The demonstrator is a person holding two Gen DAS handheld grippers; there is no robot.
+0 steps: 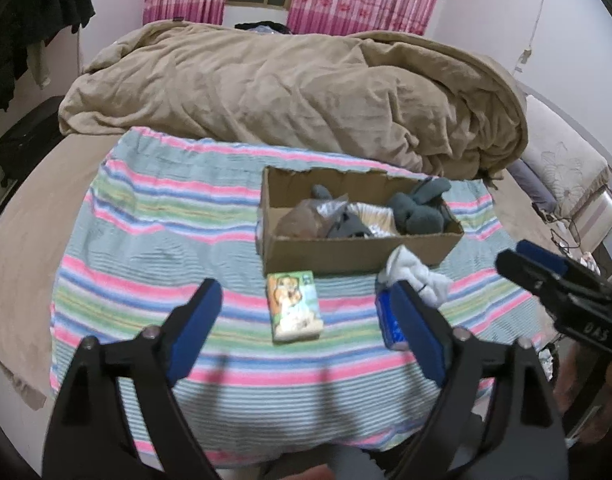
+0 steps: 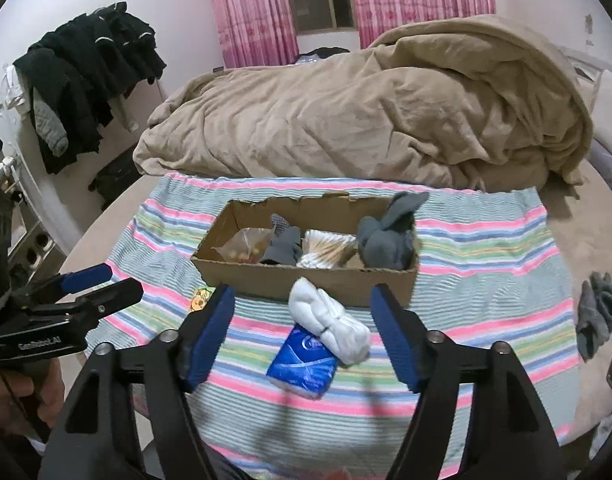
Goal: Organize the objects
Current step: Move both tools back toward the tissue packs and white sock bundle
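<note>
One cardboard box (image 2: 306,280) sits on a striped cloth (image 2: 486,248) spread over the bed, in front of one heaped tan blanket (image 2: 366,120). Inside the box, from its left end to its right, lie one clear plastic bag (image 2: 245,246), one small dark grey sock bundle (image 2: 283,248), one pack of cotton swabs (image 2: 330,248) and one larger grey sock bundle (image 2: 390,240) leaning at the right end.

Three things lie on the cloth just in front of the box: one white sock roll (image 2: 330,320) touching one blue tissue packet (image 2: 301,360), and, off to the left, one small picture-printed box (image 1: 293,306). One more pair of grey socks (image 2: 598,312) lies well apart at the cloth's right edge.

The left gripper (image 1: 306,312) stands wide apart and holds nothing; the picture-printed box lies on the cloth between its two blue pads (image 1: 203,316), untouched. The right gripper (image 2: 306,312) is likewise spread wide and empty, with the white sock roll and tissue packet lying between its fingers, clear of both.
</note>
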